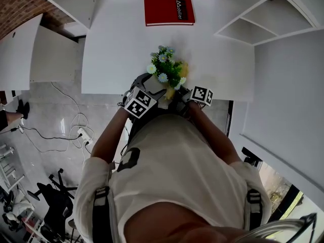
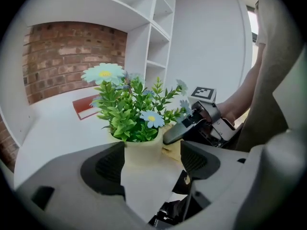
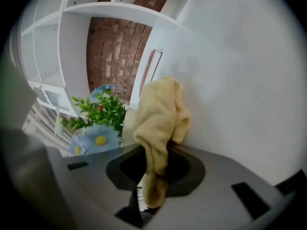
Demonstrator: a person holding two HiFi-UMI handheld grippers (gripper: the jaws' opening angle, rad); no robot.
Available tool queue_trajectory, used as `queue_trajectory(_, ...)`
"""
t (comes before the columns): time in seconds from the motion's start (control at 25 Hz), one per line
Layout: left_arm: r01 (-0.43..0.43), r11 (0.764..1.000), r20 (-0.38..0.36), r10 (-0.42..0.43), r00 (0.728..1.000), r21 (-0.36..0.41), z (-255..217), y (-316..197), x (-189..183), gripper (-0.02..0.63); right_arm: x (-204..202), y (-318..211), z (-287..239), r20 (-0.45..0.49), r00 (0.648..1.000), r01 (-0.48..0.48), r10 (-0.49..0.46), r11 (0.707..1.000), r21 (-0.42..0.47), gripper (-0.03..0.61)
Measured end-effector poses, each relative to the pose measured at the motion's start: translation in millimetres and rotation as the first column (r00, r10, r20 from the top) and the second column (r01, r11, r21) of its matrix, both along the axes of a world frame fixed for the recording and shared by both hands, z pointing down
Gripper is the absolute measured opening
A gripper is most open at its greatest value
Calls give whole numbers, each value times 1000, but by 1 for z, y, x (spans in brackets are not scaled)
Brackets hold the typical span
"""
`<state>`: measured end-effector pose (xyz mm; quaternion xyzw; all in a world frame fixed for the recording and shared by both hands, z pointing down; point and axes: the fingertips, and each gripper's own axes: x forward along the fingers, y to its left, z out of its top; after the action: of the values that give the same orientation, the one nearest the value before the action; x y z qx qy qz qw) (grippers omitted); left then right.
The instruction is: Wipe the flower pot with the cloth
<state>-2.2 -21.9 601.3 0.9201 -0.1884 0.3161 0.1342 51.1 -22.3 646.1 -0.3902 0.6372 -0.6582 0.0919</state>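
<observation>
A cream flower pot (image 2: 140,153) holding green leaves and pale daisies (image 1: 166,69) stands at the near edge of the white table (image 1: 116,44). In the left gripper view my left gripper (image 2: 151,163) is shut on the pot, one jaw on each side of its wall. A yellow cloth (image 3: 159,119) is pinched in my right gripper (image 3: 153,170) and bunches up beyond the jaws. It sits right against the pot's side (image 3: 128,122). From the left gripper view, the right gripper (image 2: 189,125) reaches in from the right, with the cloth (image 2: 172,150) at the pot.
A red book (image 1: 169,10) lies at the table's far side. White open shelving (image 1: 263,14) stands to the right, against a brick wall (image 2: 72,56). Cables (image 1: 76,130) run over the floor on the left.
</observation>
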Motion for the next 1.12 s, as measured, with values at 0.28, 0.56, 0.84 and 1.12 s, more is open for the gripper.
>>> queue_trajectory(0.28,17,999,20,-18,1000,29,-1,-19,-22,362,5,2,-1,-46,998,50,-51,998,-23,86)
queue_trajectory(0.56,-77,997,-33,78,996,22,-12,-43,-9,362,2,-11,-59,53,992,106,-112,989,107,86)
queue_trajectory(0.84,64,997,-90,-60,994,40,-16,-45,-1,362,-1,-18,-69,120,987,84,-110,976,200,86)
queue_trajectory(1.12,286,956,-49,-284,958,61,2,-38,-9,362,-12,-14,-33,46,999,18,-24,993,114,81)
